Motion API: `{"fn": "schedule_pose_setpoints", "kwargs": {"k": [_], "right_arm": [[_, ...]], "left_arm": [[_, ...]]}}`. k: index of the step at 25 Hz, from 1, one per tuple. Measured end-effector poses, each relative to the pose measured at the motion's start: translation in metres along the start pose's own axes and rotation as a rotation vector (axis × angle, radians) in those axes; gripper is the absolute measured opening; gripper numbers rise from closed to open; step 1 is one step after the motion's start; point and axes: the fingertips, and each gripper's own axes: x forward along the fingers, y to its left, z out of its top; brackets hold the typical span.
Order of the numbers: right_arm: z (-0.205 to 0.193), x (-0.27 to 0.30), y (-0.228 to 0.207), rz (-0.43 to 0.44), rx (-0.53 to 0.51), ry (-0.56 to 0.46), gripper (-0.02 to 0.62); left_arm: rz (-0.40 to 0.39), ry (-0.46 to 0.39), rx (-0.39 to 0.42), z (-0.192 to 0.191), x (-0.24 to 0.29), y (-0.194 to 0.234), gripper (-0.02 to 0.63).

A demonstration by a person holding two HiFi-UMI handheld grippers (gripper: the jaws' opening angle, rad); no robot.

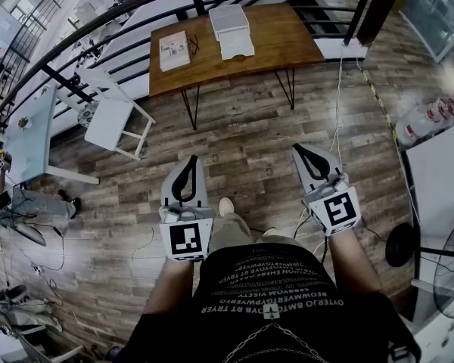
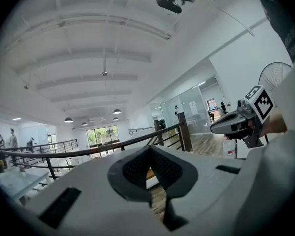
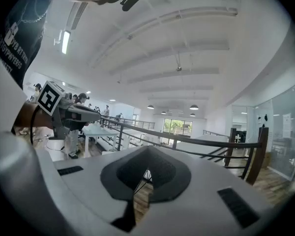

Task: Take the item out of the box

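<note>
A white box stands on the wooden table far ahead of me, by the railing. A second white piece lies right in front of it, and a flat pale package lies at the table's left end. My left gripper and right gripper are held side by side at waist height over the floor, well short of the table. Both are shut with nothing between the jaws. The left gripper view shows its own closed jaws pointing level across the room, and the right gripper points the same way.
A black railing runs behind the table. A white chair and a pale blue table stand to the left. A white counter and a floor fan are to the right. Cables trail across the wooden floor.
</note>
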Motion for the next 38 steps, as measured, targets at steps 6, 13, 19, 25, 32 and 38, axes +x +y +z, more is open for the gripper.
{"fn": "schedule_pose_setpoints", "kwargs": {"k": [6, 13, 19, 25, 32, 38], "right_arm": [[-0.004, 0.028, -0.013, -0.010, 0.025, 0.003, -0.005], [-0.001, 0.101, -0.027, -0.029, 0.035, 0.011, 0.023], [-0.004, 0.168, -0.039, -0.043, 0.054, 0.041, 0.070], [-0.004, 0.224, -0.041, -0.060, 0.076, 0.066, 0.091], [0.005, 0.272, -0.025, -0.075, 0.065, 0.082, 0.112], [0.009, 0.290, -0.021, -0.082, 0.056, 0.104, 0.127]], "left_arm": [[-0.001, -0.004, 0.025, -0.008, 0.030, 0.016, 0.005], [-0.035, -0.036, 0.061, -0.008, 0.091, 0.061, 0.005], [-0.058, -0.043, 0.075, -0.014, 0.146, 0.106, 0.006], [-0.098, -0.020, 0.060, -0.039, 0.185, 0.150, 0.006], [-0.145, -0.031, 0.035, -0.053, 0.206, 0.186, 0.005], [-0.165, -0.051, 0.022, -0.055, 0.216, 0.199, 0.006]]}}
